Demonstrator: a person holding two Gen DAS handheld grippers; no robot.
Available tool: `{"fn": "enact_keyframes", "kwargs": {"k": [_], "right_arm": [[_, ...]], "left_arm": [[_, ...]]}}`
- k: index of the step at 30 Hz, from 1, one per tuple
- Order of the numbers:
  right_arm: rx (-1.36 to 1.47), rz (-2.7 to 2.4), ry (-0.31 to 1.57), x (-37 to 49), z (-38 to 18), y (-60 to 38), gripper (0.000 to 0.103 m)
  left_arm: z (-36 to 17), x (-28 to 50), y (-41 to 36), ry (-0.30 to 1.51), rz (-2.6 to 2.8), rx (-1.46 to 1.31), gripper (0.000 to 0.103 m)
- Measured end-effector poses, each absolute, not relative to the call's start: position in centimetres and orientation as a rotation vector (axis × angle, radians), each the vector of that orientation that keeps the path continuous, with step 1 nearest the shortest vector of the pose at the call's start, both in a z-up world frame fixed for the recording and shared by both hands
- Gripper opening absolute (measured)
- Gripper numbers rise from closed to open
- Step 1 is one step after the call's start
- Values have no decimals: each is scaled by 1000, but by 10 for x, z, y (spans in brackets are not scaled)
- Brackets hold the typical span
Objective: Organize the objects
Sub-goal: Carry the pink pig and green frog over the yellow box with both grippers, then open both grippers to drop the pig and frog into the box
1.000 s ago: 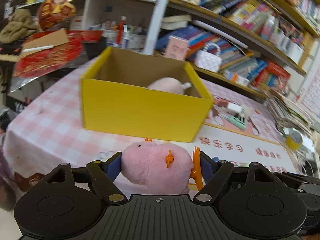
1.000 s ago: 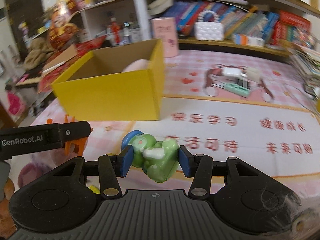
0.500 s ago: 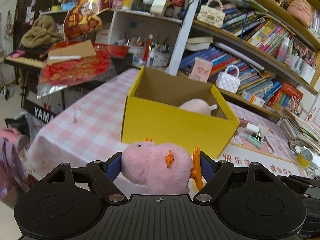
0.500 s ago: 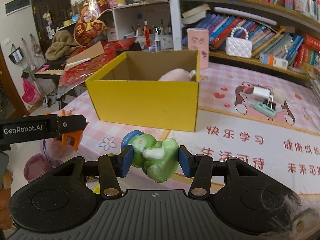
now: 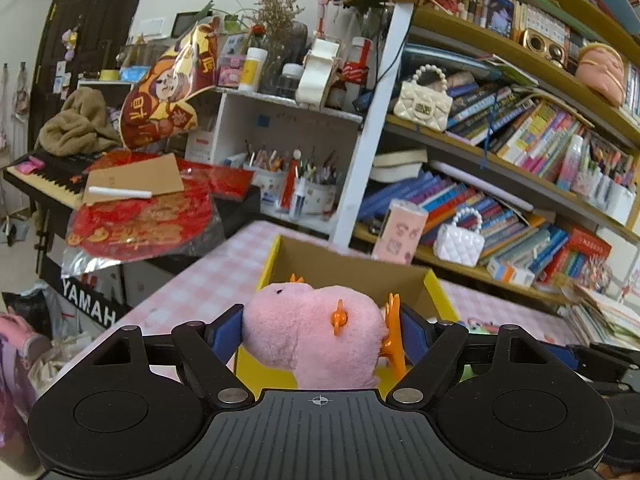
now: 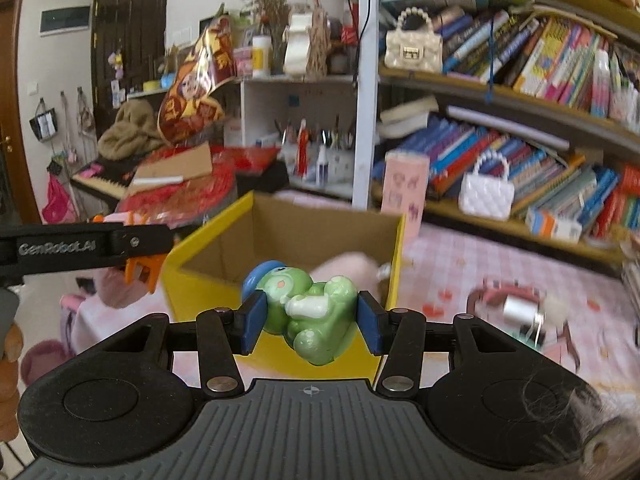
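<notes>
Fingers (image 5: 226, 330) of the left gripper (image 5: 320, 330) are spread fairly wide and clamped on a pink plush (image 5: 314, 330), pads sunk into the fur on both sides. Right gripper (image 6: 309, 316) is narrower, blue pads pinching a green figure (image 6: 310, 310) across its middle. Both toys are in the air, just in front of the yellow box (image 6: 192, 280), which sits on the checked table (image 5: 188, 292).

Plush: likely light and soft; it squashes, so a body-wide grip is fine, but the orange bits (image 5: 390, 334) stick out by the right pad and could snag. Figure: glossy, hard-looking, probably slippery, rounded; grip across the torso seems best, and it hangs tilted now, so slip risk.

Box is open-topped and already has another pink toy (image 6: 346, 266) inside at the right, leaving room on the left. The near wall stands between toys and interior, so both need to clear the rim. The grippers are close together; the left one's arm shows in the right view, so there is collision risk. Charger clutter (image 6: 520, 312) lies on the table to the right, well apart. Shelves (image 5: 500, 168) behind are not in the way.
</notes>
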State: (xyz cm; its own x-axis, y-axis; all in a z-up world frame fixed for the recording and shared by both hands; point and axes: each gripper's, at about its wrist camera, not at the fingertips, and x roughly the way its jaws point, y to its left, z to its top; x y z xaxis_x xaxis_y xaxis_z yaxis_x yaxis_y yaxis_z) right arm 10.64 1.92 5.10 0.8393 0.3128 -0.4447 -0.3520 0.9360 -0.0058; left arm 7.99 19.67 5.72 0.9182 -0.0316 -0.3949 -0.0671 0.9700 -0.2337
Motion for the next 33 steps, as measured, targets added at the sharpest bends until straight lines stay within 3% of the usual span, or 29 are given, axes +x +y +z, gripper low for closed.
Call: {"fn": "enact_keyframes", "kwargs": {"k": [14, 33], "right_arm": [[-199, 463, 513, 194, 27, 24, 46], [-214, 564, 652, 237, -9, 28, 50]], "left_arm": [[32, 167, 179, 470, 106, -231, 80], [4, 203, 173, 611, 154, -171, 80]]}}
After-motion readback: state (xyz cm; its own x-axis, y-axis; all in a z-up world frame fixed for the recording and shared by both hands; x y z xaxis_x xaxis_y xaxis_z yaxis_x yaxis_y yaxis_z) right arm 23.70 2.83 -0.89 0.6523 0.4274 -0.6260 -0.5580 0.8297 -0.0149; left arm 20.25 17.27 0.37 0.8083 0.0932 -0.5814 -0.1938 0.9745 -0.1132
